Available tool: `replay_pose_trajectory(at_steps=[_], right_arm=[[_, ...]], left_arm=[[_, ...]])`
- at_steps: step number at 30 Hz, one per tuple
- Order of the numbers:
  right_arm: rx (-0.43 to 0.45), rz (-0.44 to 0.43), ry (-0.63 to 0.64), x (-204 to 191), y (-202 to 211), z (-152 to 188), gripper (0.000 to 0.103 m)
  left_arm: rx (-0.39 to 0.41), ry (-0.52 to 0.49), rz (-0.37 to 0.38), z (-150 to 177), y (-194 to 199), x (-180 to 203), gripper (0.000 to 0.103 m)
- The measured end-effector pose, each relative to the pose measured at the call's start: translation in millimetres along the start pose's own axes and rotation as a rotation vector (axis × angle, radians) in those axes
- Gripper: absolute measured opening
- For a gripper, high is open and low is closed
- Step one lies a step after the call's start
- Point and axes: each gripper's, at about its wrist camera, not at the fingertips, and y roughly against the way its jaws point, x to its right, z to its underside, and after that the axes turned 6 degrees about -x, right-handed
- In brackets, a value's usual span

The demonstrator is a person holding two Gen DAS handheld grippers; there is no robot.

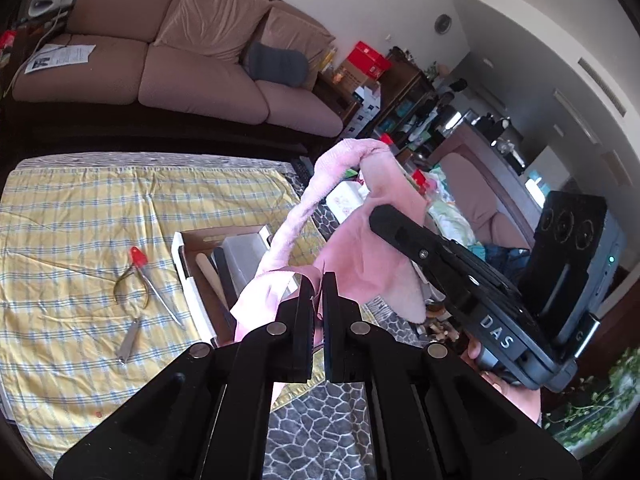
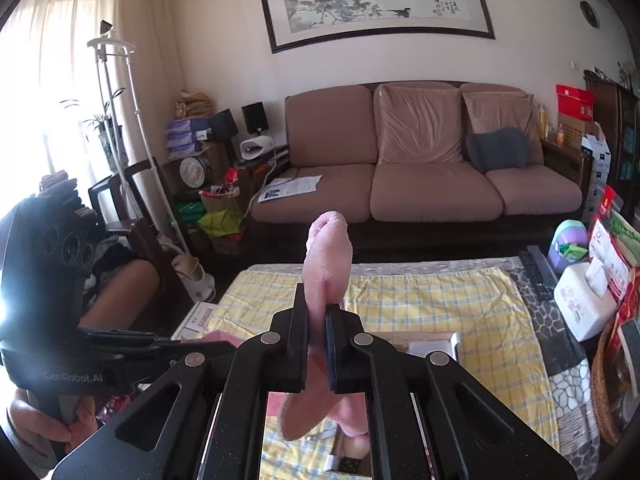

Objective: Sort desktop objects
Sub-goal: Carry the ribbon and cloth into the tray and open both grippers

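Note:
A pink cloth (image 1: 360, 240) hangs in the air between both grippers, above the table. My left gripper (image 1: 318, 284) is shut on one edge of it. My right gripper (image 2: 318, 312) is shut on another part, and the cloth (image 2: 328, 252) sticks up past its fingertips. The right gripper also shows in the left wrist view (image 1: 384, 216), at the right, pinching the cloth. The left gripper shows at the left of the right wrist view (image 2: 216, 346). Below lies an open cardboard box (image 1: 192, 280) holding a wooden stick and flat items.
A yellow checked cloth (image 1: 80, 220) covers the table. On it lie nail nippers (image 1: 132, 284), a red-tipped tool (image 1: 154, 280) and a nail clipper (image 1: 130, 340). A tissue box (image 2: 584, 300), remotes (image 2: 538, 272) and a basket (image 2: 608, 380) stand at the right. A brown sofa (image 2: 432, 168) is behind.

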Motion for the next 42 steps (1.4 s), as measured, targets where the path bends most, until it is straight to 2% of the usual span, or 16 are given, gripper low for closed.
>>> replay_pose_trajectory(at_steps=[6, 13, 15, 17, 21, 25, 28, 32, 38, 42], right_arm=[[-0.018, -0.006, -0.039, 40, 6, 27, 0.006], [-0.052, -0.023, -0.057, 66, -4, 48, 0.006], [-0.065, -0.029, -0.06, 70, -11, 52, 0.006], [-0.071, -0.041, -0.063, 72, -19, 55, 0.006], [-0.078, -0.068, -0.056, 67, -35, 52, 0.006], [-0.081, -0.094, -0.053, 59, -52, 50, 0.006], [-0.097, -0.102, -0.053, 52, -69, 51, 0.006], [-0.149, -0.085, -0.071, 51, -108, 57, 0.006], [-0.263, -0.04, -0.157, 77, -190, 76, 0.006], [-0.24, -0.053, -0.226, 90, -215, 64, 0.006]], left_arm=[[-0.033, 0.046, -0.039, -7, -72, -11, 0.002], [-0.09, 0.141, -0.115, -7, -158, -61, 0.002], [-0.094, 0.175, -0.106, -4, -167, -74, 0.002], [-0.08, 0.188, -0.075, -2, -160, -79, 0.002], [-0.015, 0.126, -0.018, -7, -116, -64, 0.002], [0.063, 0.059, 0.004, -19, -62, -43, 0.002], [0.087, 0.027, 0.003, -28, -37, -33, 0.002], [0.1, 0.02, -0.006, -35, -22, -34, 0.002], [0.099, 0.042, -0.009, -38, -19, -48, 0.002], [0.092, 0.068, 0.008, -39, -26, -58, 0.002]])
